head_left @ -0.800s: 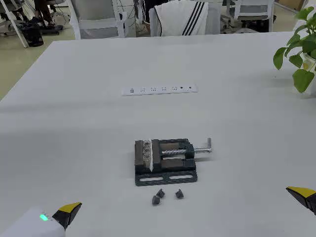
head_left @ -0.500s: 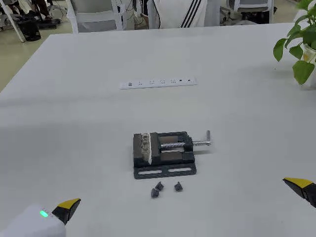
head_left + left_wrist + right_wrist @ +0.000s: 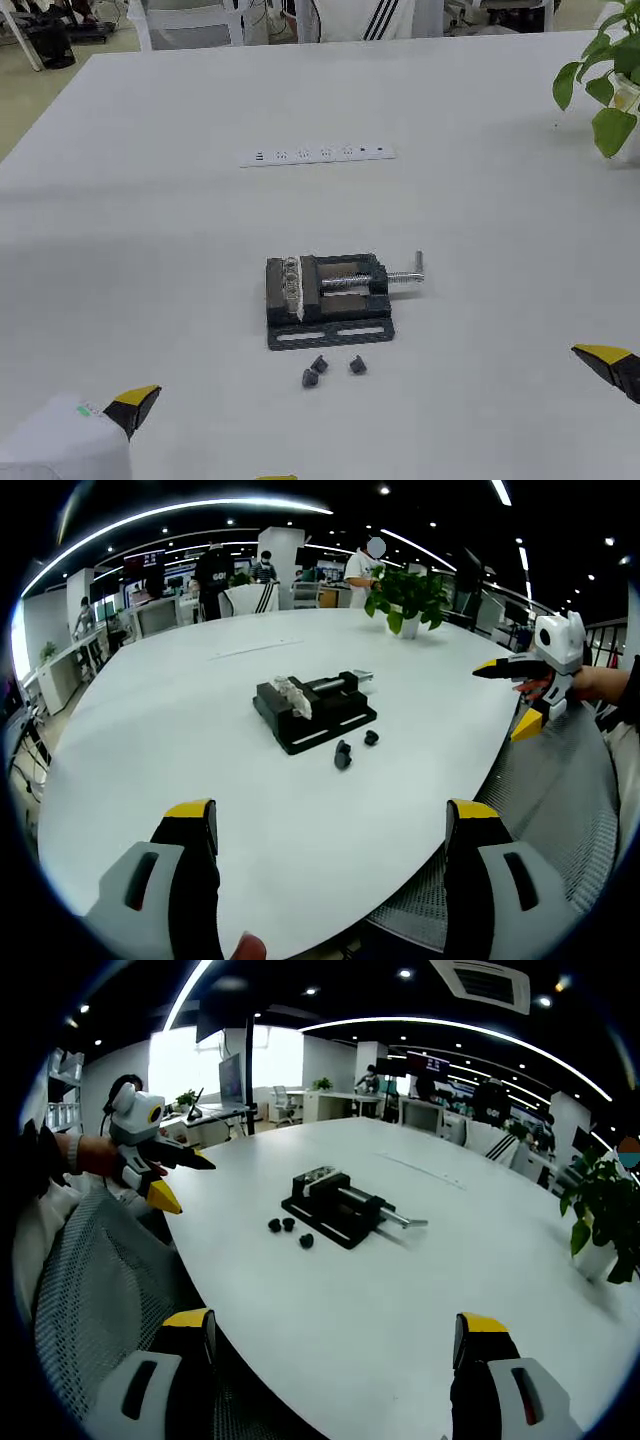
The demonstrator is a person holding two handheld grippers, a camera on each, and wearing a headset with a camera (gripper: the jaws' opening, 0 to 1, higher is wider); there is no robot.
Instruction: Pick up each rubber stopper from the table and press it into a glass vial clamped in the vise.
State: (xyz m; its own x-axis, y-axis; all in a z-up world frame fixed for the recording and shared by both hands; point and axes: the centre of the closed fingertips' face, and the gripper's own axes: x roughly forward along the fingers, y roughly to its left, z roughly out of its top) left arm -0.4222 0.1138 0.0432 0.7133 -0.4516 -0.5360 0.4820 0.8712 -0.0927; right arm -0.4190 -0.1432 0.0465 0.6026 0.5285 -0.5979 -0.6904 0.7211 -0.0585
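White table point(image 3: 140, 230) bearing a flat white power strip point(image 3: 318, 154); leafy green plant point(image 3: 605, 90) at its right edge; black-striped white garment point(image 3: 365, 18) beyond the far edge.

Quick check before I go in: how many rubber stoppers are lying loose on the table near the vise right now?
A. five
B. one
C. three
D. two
C: three dark rubber stoppers lie on the table just on the near side of the vise, two close together and one a little apart.
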